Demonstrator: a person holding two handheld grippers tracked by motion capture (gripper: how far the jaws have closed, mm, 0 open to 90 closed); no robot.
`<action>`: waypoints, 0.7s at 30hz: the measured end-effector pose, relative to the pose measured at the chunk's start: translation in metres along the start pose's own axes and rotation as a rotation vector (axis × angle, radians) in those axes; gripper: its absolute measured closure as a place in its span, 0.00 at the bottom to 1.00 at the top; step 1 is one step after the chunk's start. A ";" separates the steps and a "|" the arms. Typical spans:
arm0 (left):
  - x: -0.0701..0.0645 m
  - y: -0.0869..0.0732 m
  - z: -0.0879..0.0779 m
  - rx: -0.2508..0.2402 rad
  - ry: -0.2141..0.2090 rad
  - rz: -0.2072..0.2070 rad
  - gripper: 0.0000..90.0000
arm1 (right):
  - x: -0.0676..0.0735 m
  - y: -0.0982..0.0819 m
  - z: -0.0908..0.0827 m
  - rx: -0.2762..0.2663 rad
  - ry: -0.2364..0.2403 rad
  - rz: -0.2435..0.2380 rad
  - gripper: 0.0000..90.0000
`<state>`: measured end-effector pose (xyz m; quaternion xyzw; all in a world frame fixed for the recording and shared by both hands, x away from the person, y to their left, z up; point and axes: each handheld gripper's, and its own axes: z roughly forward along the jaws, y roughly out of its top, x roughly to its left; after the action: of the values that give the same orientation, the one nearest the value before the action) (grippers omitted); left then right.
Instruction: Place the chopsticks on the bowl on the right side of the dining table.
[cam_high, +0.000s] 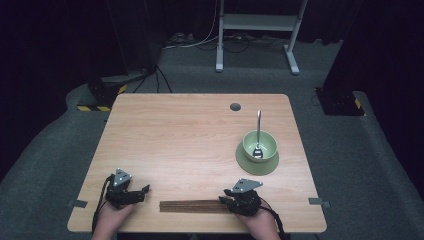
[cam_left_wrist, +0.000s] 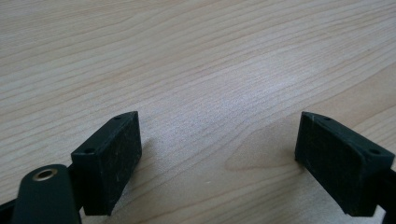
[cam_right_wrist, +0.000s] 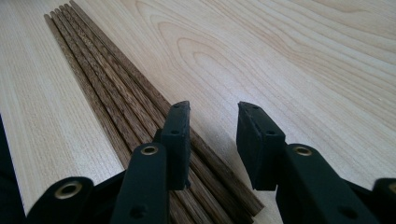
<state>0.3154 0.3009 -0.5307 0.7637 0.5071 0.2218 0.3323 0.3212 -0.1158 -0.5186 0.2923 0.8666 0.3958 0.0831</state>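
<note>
Where the right gripper (cam_high: 227, 196) rests at the near edge of the wooden table (cam_high: 190, 130), the bundle of dark wooden chopsticks (cam_high: 192, 205) lies flat along that edge, its right end right at the gripper's tips. In the right gripper view the gripper (cam_right_wrist: 213, 140) has its jaws part open w/ a moderate gap. One jaw sits over the near end of the chopsticks (cam_right_wrist: 100, 88); the other stands over bare wood beside the bundle. The outermost stick or two run down into the gap, but no pad presses on them, so nothing is gripped. Whether the left-hand jaw touches the sticks under it can't be told. The sticks run away from the jaws toward the top left of that view, side by side, touching each other.

The left gripper (cam_high: 142, 192) lies near the table's front left corner, well apart from the bundle's left end. In its own view, the gripper (cam_left_wrist: 217, 154) has jaws wide open, just bare tabletop between them.

Farther back, right side: a green bowl (cam_high: 260, 146) stands on a green saucer (cam_high: 257, 162), a metal spoon (cam_high: 258, 135) leaning in the bowl w/ handle pointing away. Beyond, a dark round cable hole (cam_high: 235, 107) near the far edge.
</note>
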 end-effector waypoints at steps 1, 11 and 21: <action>0.000 0.000 0.000 0.000 0.000 0.000 0.16 | 0.000 0.000 0.000 0.003 0.001 -0.001 0.73; 0.000 0.000 0.000 0.000 0.000 0.000 0.16 | -0.003 -0.002 0.001 0.014 -0.008 0.009 0.77; 0.000 0.000 0.000 -0.001 0.000 -0.001 0.17 | -0.009 -0.003 -0.001 0.014 -0.030 0.022 0.83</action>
<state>0.3153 0.3007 -0.5308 0.7633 0.5073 0.2219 0.3330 0.3268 -0.1232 -0.5214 0.3081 0.8649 0.3861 0.0897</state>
